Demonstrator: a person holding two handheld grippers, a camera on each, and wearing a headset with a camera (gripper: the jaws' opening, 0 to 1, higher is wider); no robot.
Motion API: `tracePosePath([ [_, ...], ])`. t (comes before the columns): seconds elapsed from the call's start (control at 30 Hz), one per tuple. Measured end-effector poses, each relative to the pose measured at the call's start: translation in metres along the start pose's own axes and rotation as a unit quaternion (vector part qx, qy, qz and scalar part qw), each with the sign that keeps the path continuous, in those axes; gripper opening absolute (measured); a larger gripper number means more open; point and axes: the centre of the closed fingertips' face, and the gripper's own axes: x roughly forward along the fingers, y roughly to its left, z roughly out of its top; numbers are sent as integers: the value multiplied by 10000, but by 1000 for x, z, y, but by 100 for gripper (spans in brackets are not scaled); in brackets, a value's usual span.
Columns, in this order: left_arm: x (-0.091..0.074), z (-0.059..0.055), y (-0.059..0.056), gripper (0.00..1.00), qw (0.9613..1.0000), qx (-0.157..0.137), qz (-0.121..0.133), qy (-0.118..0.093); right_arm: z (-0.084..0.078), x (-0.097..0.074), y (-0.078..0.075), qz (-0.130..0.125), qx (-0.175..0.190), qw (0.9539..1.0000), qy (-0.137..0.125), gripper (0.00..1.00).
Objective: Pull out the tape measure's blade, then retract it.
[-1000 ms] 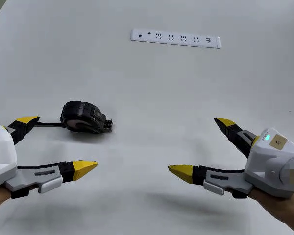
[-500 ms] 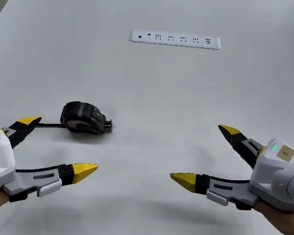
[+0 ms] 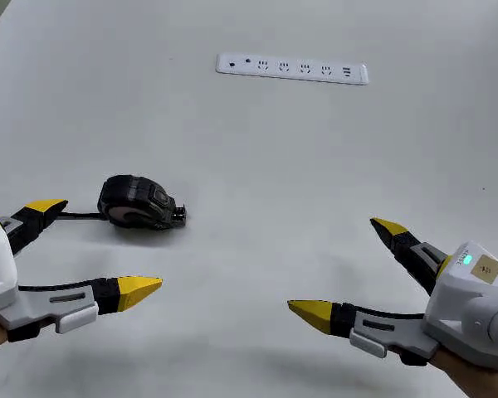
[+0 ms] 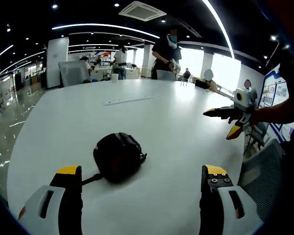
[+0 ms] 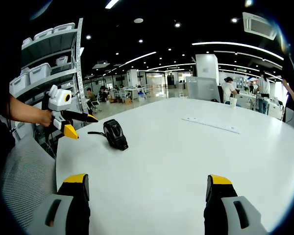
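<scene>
Nearest the head camera, the left gripper (image 3: 104,244) hangs low over the white table (image 3: 257,149) with its yellow-tipped jaws spread wide and nothing between them. The right gripper (image 3: 336,264) sits opposite, well apart from it, jaws equally wide and also empty. The two face each other across bare tabletop.

Just past the left gripper's far jaw lies the black tape measure (image 3: 139,201), resting on its side on the table and touched by neither gripper. Its mouth points toward the right gripper, and only a small hook tab shows there. A thin black strap (image 3: 79,215) trails from its back end toward the left gripper's far jaw tip; whether the two touch is unclear. In the left gripper view the tape measure (image 4: 118,155) lies a little ahead of the open jaws, closer to the left-hand one.

Farther back, well apart from everything else, a white power strip (image 3: 292,68) lies flat on the table.

Beyond the table edge, the right gripper view shows a metal shelf rack (image 5: 63,44) carrying pale lidded bins (image 5: 41,71); what they hold cannot be made out. In the left gripper view a person (image 4: 169,54) stands at the far side of the table.
</scene>
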Motion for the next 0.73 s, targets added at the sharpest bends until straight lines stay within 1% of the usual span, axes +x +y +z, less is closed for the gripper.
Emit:
tracePosePath([
  [0.23, -1, 0, -2, 99, 9999, 83, -48, 52, 0, -1, -2, -42, 29, 10000, -3, 99],
  [0.3, -2, 0, -2, 99, 10000, 54, -62, 36, 0, -1, -2, -47, 29, 10000, -10, 99],
  [0.33, -2, -1, -3, 99, 9999, -3, -112, 49, 1, -2, -3, -51, 30, 10000, -18, 99],
  [0.47, -3, -2, -1, 99, 9999, 91, -54, 85, 0, -2, -3, -53, 37, 10000, -2, 99],
  [0.73, -4, -2, 0, 99, 9999, 98, -78, 84, 0, -2, -3, -66, 51, 10000, -13, 99],
])
